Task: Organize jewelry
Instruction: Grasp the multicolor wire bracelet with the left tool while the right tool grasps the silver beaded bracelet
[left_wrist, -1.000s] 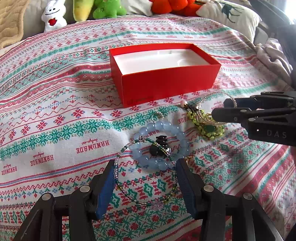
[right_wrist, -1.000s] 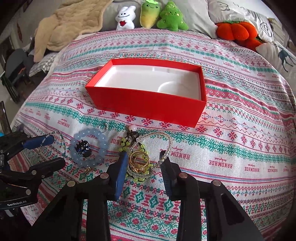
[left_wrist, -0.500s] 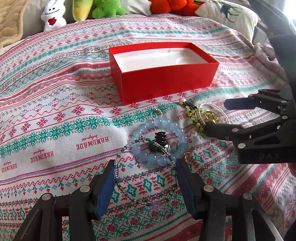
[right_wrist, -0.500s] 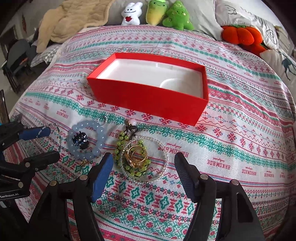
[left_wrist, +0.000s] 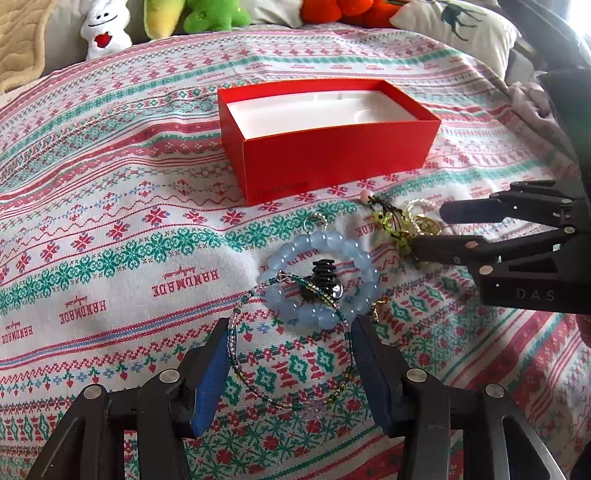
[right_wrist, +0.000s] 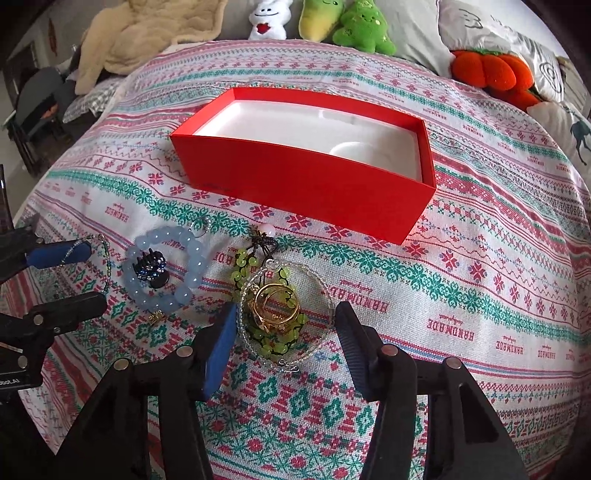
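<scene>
So the red box (right_wrist: 303, 177) is sitting there with its white tray bare, nothing in it yet, and all the jewelry is on the blanket (right_wrist: 480, 295) on your side of the box.

Big change over the last second: your right gripper (right_wrist: 282, 332) was nearly pinched in over the gold pieces, and now it's spread wide, with the whole clear bead bracelet (right_wrist: 317, 284) sitting between the fingers. Looks like you're lining up to scoop the entire pile, so no pickup has happened yet. It's holding nothing; the left fingertip (right_wrist: 225, 328) looks right at the edge of that bracelet, though I can't tell if it touches.

Inside that ring: the green bead bracelet (right_wrist: 242, 264) and the gold rings (right_wrist: 275, 304) stacked on top.

Your left gripper (left_wrist: 291, 354) hasn't budged, fingers apart and empty, straddling the thin seed-bead bangle (left_wrist: 236, 354), farther from the box than the blue bead bracelet (left_wrist: 325, 240) and the black hair claw (left_wrist: 325, 280) inside it.
</scene>
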